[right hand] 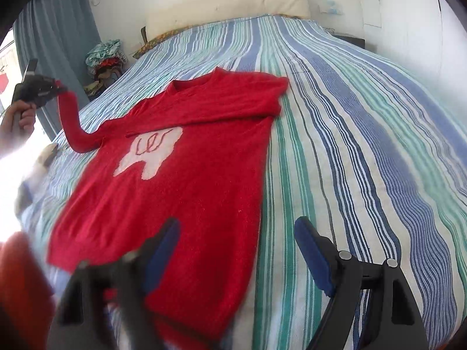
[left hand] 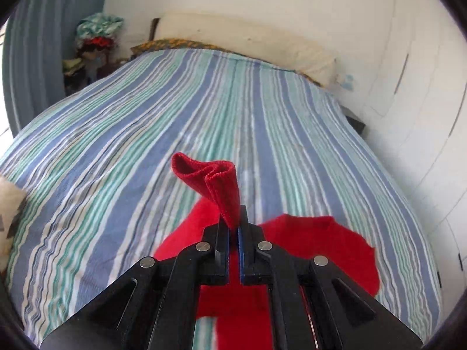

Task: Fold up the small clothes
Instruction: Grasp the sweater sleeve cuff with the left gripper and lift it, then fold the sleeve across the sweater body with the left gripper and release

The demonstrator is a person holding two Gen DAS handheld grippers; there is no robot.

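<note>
A small red sweater [right hand: 189,180] with a pale pink patch [right hand: 149,154] lies flat on the striped bedspread [right hand: 364,145]. Its right sleeve [right hand: 233,108] is folded across the chest. My left gripper [left hand: 233,224] is shut on the cuff of the left sleeve [left hand: 216,180] and holds it up above the bed; it also shows in the right wrist view [right hand: 55,86], at the far left, with the sleeve [right hand: 73,122] hanging from it. My right gripper [right hand: 236,250] is open and empty, hovering over the sweater's lower hem.
A cream pillow [right hand: 227,8] lies along the headboard. A pile of clothes [right hand: 105,55] stands beside the bed at the far left by a blue curtain [right hand: 55,29]. White wardrobe doors [left hand: 423,87] run along the right. A pale cushion [left hand: 8,204] lies at the bed's left edge.
</note>
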